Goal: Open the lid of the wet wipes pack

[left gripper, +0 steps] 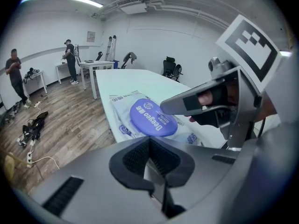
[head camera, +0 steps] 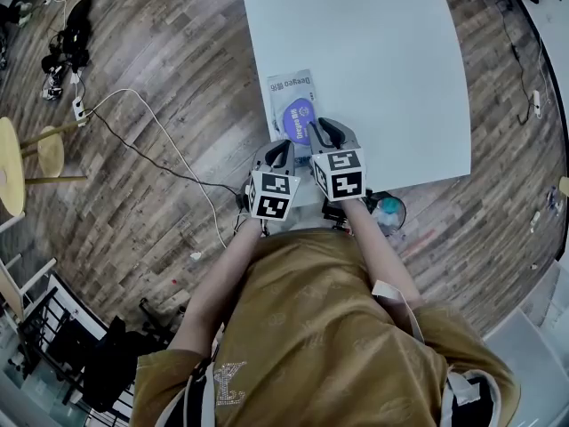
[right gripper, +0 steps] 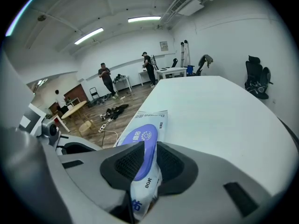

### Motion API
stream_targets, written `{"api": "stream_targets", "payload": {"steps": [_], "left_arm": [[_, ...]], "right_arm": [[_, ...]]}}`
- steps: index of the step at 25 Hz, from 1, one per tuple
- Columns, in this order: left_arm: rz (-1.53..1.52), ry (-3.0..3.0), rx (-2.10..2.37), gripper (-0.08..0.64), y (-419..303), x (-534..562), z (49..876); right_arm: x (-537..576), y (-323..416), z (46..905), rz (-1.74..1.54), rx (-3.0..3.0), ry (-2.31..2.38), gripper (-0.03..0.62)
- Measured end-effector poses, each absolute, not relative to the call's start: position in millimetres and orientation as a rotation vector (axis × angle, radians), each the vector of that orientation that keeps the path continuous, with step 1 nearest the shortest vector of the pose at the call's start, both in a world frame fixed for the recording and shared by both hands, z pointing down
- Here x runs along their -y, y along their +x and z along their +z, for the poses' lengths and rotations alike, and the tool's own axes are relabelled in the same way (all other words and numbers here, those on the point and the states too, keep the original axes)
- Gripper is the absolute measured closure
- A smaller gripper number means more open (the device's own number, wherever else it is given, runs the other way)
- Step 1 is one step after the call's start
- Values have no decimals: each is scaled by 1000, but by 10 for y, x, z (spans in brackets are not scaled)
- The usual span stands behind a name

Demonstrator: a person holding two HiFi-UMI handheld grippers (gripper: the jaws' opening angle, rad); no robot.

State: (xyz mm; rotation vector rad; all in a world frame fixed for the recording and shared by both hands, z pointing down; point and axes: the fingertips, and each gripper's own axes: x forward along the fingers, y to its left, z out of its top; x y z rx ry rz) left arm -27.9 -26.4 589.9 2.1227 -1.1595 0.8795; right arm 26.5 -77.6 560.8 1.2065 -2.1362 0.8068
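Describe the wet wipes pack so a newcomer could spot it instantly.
Start at the big white table. At its near left corner, by the person, lies a flat white wet wipes pack. Its oval purple lid sets it apart, and the right claw grips the pack.

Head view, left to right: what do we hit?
Stool → power strip → left hand-held gripper → right hand-held gripper. Pack is left out because it overlaps both.
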Motion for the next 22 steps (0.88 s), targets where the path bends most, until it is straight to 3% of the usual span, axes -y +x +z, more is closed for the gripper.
{"api": "stream_targets", "payload": {"steps": [22], "left_arm": [[889,2116,1166,555,-303,276,5929]], "right_arm": [[880,221,5738,991,2060,1222,526]]}}
